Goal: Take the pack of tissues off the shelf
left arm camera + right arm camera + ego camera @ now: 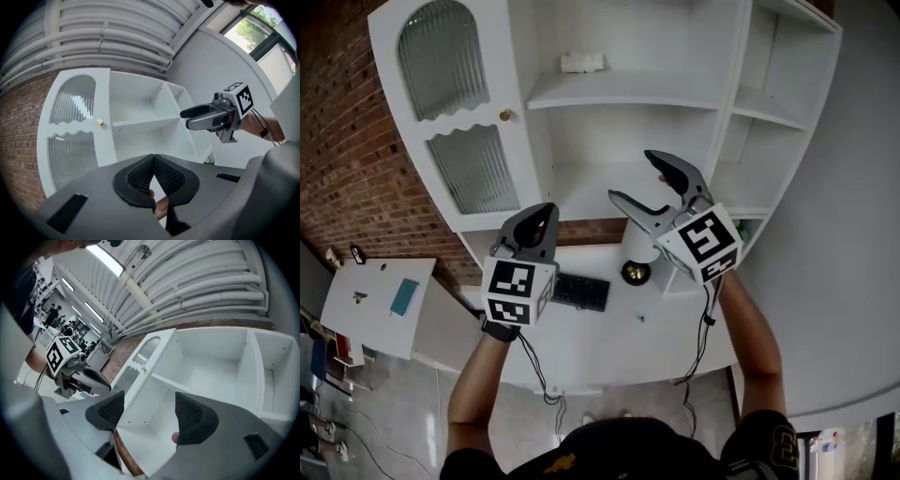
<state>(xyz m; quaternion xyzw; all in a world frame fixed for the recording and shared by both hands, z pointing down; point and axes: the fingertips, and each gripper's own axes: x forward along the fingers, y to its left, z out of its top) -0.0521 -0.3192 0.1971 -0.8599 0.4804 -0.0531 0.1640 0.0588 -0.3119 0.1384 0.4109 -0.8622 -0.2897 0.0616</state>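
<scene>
The pack of tissues [582,63], a small white bundle, lies on the upper shelf [619,97] of the white shelf unit, well above both grippers. My left gripper [536,225] is held low in front of the unit's lower left part with its jaws shut on nothing; in the left gripper view its pads [140,180] meet at the tips. My right gripper [634,176] is raised in front of the middle compartment, jaws open and empty, well below the pack. In the right gripper view the pads [191,414] stand wide apart, framing the white shelves. Neither gripper view shows the pack.
A cabinet door with ribbed glass [455,112] and a gold knob [504,115] flanks the shelves on the left. Below them, a white desk [581,342] carries a dark keyboard [579,291], a white cylinder [639,246] and a round dark object [635,273]. A brick wall [347,141] stands left.
</scene>
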